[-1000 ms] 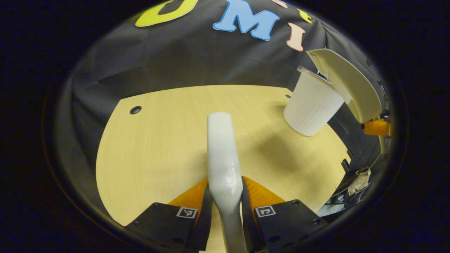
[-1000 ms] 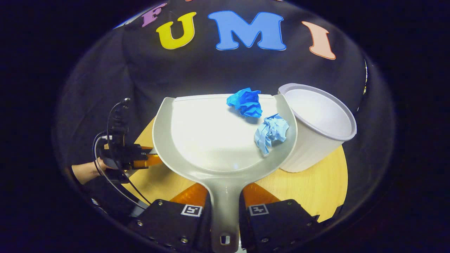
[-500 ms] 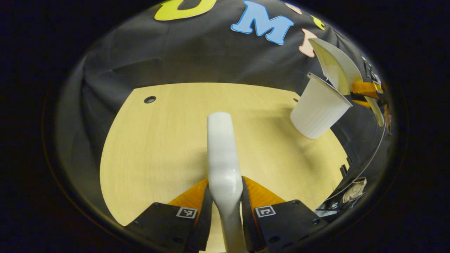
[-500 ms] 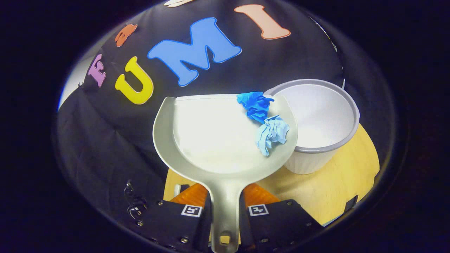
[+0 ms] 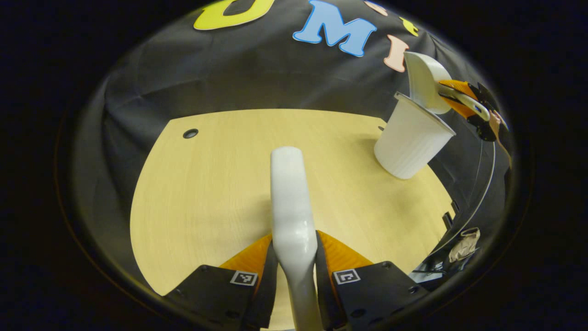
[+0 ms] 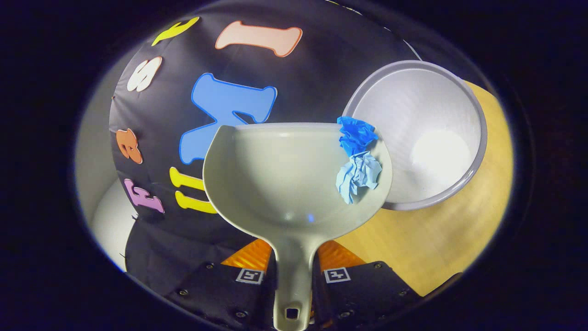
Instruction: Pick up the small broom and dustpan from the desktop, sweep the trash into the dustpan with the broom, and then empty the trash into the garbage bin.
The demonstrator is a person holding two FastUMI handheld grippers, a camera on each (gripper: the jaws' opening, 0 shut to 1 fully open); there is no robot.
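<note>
So right now my right gripper (image 6: 294, 271) is clamped on the handle of the dustpan (image 6: 280, 174), both fingers pressing it from either side. I've got the pan rolled over toward the bin (image 6: 441, 105), with its right edge overlapping the bin's rim. Two bits of trash sit against that lower edge: a dark blue paper wad (image 6: 356, 134) right at the front corner, touching the bin's rim line, and a light blue paper wad (image 6: 358, 174) just behind it, touching the first one. Neither is in the bin yet. From this angle I'm looking straight down into the bin, and it stands on the table (image 6: 441, 239) near the edge.

My left gripper (image 5: 296, 262) is squeezed on the broom handle (image 5: 289, 202), which pokes out forward over the table (image 5: 206, 184), well apart from the bin (image 5: 411, 142). From over there the bin sits at the far right corner of the table, and the dustpan (image 5: 425, 82) is tipped steeply just above the bin's mouth, with my other gripper (image 5: 464, 103) behind it. A small dark hole (image 5: 190, 134) sits in the table far to the left of the bin.
</note>
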